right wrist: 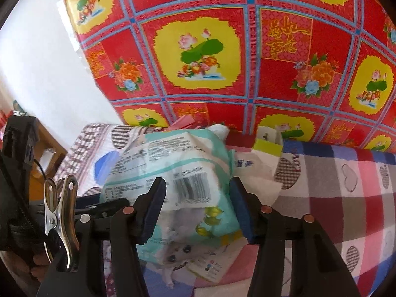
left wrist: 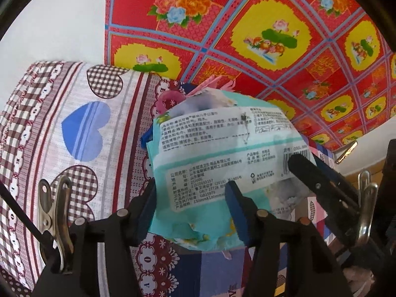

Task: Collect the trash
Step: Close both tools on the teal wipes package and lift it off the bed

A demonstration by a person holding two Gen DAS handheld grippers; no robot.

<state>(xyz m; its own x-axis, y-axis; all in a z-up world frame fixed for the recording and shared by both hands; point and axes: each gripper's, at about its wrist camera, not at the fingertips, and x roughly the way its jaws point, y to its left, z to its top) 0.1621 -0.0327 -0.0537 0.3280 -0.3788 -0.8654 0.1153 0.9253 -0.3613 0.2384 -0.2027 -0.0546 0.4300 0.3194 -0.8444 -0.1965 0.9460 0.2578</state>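
- Teal wet-wipe pack (left wrist: 222, 163), crumpled, printed white label + barcode facing up, sits over the bed w/ heart-print sheet (left wrist: 81, 128).
- Left gripper (left wrist: 190, 212): jaws part-way spread w/ the pack's lower end between them; blue pads at both sides of it, looks pinched, pack bulges above the pads.
- Right gripper (right wrist: 198, 208): jaws also around the same pack (right wrist: 173, 173), barcode end between the pads; left pad against the pack, right pad touching its edge – reads as a pinch.
- In the left wrist view the right gripper's black finger (left wrist: 319, 180) lies on the pack's barcode corner.
- Both grippers on one pack, from opposite sides.
- Red/yellow flower-print quilt (right wrist: 222, 61) stands behind the bed, against a white wall (left wrist: 57, 24).
- Plaid blanket (right wrist: 346, 185) on right side of bed, w/ a white paper item (right wrist: 257, 170) and a small yellow-green box (right wrist: 268, 146) just beyond the pack.
- More paper scraps (right wrist: 210, 267) lie under the pack in the right wrist view.
- Metal clip (left wrist: 57, 212) on the left gripper's frame.
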